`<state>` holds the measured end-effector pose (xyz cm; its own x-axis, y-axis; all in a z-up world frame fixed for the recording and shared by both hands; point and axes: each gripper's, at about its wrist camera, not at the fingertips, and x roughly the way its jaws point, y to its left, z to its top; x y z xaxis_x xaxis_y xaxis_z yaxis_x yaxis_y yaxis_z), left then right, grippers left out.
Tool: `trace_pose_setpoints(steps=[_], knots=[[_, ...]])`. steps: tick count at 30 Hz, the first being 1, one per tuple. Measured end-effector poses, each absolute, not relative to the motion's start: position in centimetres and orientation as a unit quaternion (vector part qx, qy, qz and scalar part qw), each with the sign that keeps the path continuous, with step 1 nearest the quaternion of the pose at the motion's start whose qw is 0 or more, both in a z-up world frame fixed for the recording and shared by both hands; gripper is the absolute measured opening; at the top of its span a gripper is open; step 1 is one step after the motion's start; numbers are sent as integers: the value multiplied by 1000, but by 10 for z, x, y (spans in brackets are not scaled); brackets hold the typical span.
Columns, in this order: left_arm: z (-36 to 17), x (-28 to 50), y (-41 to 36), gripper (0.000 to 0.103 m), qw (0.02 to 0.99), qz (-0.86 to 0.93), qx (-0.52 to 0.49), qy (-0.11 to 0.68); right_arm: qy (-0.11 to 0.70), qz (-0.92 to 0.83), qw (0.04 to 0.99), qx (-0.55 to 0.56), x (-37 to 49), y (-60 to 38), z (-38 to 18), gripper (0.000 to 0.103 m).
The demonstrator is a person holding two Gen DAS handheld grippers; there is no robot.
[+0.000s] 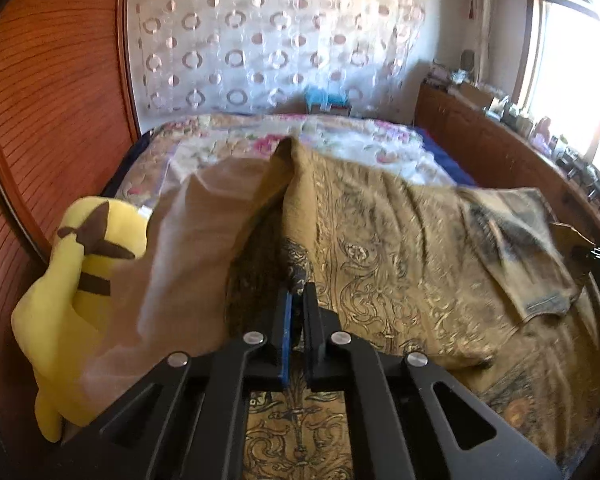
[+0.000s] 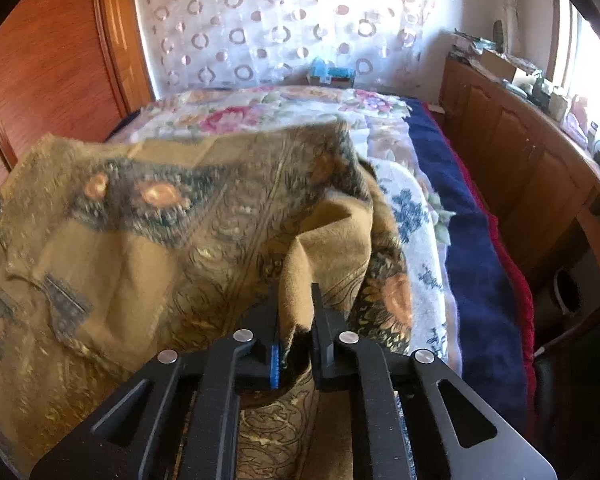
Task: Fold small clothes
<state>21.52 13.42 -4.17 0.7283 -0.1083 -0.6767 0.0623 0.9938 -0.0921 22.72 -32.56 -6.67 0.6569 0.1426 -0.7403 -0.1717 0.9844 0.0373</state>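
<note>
Black fingers of the left gripper [image 1: 296, 300] are clamped on a raised fold of the ochre patterned cloth [image 1: 400, 248], which rises ahead of the tips into a ridge. Right gripper [image 2: 296, 300] is likewise closed on a bunched edge of that cloth [image 2: 160, 220], which spreads ahead and to its left over the floral bedspread [image 2: 260, 112]. Judged purpose: 2 pinch points lift 1 edge clear so it can be carried over for the fold; a yellow plush toy [image 1: 80, 280] lies left of the left gripper, apart from the work.

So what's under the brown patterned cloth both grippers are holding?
Beyond the brown cloth a floral bedspread shows, with a dark blue blanket along its side. Whatever lies directly beneath the cloth is covered and cannot be seen.
</note>
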Motion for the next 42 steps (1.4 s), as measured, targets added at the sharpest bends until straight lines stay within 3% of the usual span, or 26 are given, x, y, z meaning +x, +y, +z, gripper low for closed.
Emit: trace_pose_setpoints(steps=[24,42], knots=[[14,121,138,1,957,-69,-59,275,287,111,951,17,163,-330,38,0],[-31,3,150,1,960,-68,-97,254,288,102,952,14,53,-337,19,0]])
